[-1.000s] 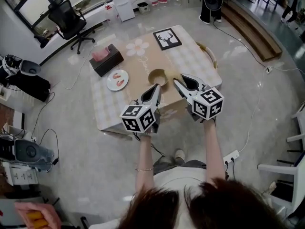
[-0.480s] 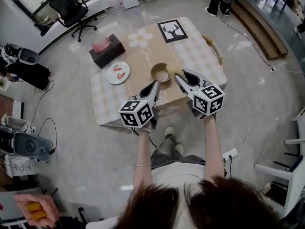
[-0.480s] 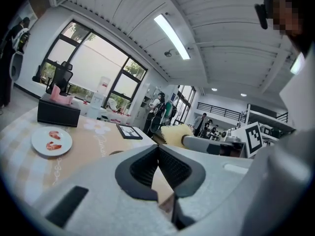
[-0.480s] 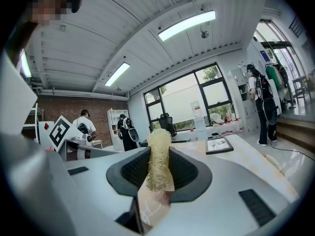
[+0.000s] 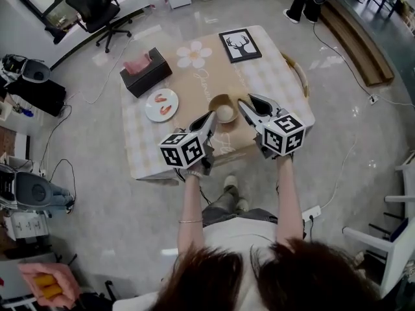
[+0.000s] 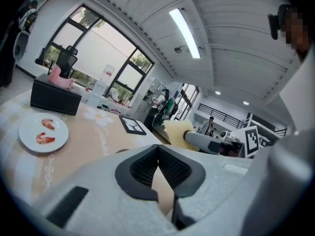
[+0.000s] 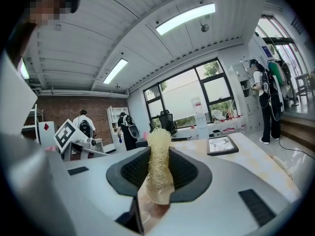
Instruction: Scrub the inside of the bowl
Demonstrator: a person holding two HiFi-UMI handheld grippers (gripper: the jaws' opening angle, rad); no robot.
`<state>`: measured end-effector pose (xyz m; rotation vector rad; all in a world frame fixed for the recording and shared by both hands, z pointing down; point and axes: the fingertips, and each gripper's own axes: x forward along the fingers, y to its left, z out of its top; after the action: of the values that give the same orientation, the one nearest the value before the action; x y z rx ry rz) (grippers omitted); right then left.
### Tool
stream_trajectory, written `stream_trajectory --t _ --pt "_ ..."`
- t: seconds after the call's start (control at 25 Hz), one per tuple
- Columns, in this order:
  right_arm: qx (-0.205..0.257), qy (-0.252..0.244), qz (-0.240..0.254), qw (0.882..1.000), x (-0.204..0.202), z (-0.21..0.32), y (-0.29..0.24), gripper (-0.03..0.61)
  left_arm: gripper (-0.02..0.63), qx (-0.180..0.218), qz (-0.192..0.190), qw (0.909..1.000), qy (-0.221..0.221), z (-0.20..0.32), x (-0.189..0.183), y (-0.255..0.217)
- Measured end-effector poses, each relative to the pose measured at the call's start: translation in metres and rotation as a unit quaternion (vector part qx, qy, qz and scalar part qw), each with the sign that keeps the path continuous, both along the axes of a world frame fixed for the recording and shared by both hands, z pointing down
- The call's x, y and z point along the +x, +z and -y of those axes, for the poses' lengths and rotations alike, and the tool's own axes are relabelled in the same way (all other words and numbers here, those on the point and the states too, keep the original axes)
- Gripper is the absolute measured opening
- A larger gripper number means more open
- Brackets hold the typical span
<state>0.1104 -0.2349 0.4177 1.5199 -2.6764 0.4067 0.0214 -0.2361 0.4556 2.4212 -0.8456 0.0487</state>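
— Bowl (image 5: 214,102) for the scrubbing: where is it, and what is nearest to the camera?

— Nearest, in the lower middle of the head view, are the person's two arms, each with a gripper. The left gripper (image 5: 209,119) has its jaws closed together and nothing is between them. In its own view only the tablecloth shows through the small gap below the pads. The right gripper (image 5: 248,104) is clenched on a pale yellow fibrous scrubber (image 7: 158,161), which stands up between the pads.

— And the bowl?

— It is a round tan bowl, upright on the table (image 5: 266,76), close to the table's near edge, around the middle of the frame. It lies between the two gripper tips. The left tip is just beside its lower left rim and the right tip is just to its right. Whether they touch it, I cannot tell. The inside looks pale.

— What is farther away?

— Left of the bowl there is a white plate (image 5: 151,112) with two red pieces of food. Above it, toward the upper left, is a black tissue box (image 5: 148,76) with pink tissue. At the far edge of the table lies a framed picture (image 5: 240,45) of a deer. In the upper left corner, on the floor, stands a black office chair (image 5: 91,8).
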Motion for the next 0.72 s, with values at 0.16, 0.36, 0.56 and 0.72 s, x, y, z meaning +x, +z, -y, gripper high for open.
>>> stream_trajectory --t 0.16,0.36,0.56,0.72 --pt "-0.009 -0.008 -0.006 1.0 0.0 0.014 0.007 0.094 0.011 -0.022 -0.02 0.9996 0.004 0.018 0.001 0.006" --pt "-0.018 -0.016 -0.009 1.0 0.002 0.027 0.012 0.094 0.011 -0.028 -0.031 0.9991 0.012 0.032 0.01 0.006" --pt "-0.025 -0.016 -0.01 1.0 0.002 0.039 0.017 0.094 0.012 -0.031 -0.023 0.9991 0.019 0.044 0.015 0.009" --pt "-0.03 -0.014 -0.013 0.999 0.003 0.044 0.021 0.094 0.012 -0.038 -0.022 0.9987 0.025 0.049 0.015 0.012"
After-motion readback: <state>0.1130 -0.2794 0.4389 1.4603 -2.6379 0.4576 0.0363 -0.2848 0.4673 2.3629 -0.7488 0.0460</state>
